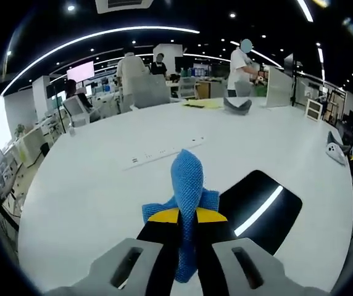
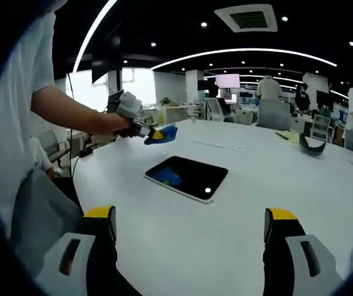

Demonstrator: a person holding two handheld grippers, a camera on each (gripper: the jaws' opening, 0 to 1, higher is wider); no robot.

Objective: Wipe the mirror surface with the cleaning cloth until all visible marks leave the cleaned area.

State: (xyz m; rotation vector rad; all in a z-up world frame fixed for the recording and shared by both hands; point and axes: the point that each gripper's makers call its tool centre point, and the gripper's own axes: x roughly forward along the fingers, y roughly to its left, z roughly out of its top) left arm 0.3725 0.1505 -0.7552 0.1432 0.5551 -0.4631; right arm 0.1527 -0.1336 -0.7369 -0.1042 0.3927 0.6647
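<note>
Blue cleaning cloth (image 1: 187, 196) sits clenched in the left gripper (image 1: 186, 216), raised above the table (image 1: 90, 185) beside the mirror (image 1: 260, 206), likely poised to come down for a wiping pass. Right gripper (image 2: 189, 225) hangs released, its 2 jaws wide apart, framing the mirror lying flat ahead.

White table (image 1: 90, 185) bears a power strip (image 1: 163, 152) (people stand beyond).

White counter (image 2: 238, 203), big, rounded edge. Lying on it: dark mirror (image 2: 187, 177) flat near middle, white power strip (image 1: 163, 153) beyond, grey item (image 1: 237, 105) + yellow sheet (image 1: 202, 103) at far edge, white controller (image 1: 336, 152) off to one side.
</note>
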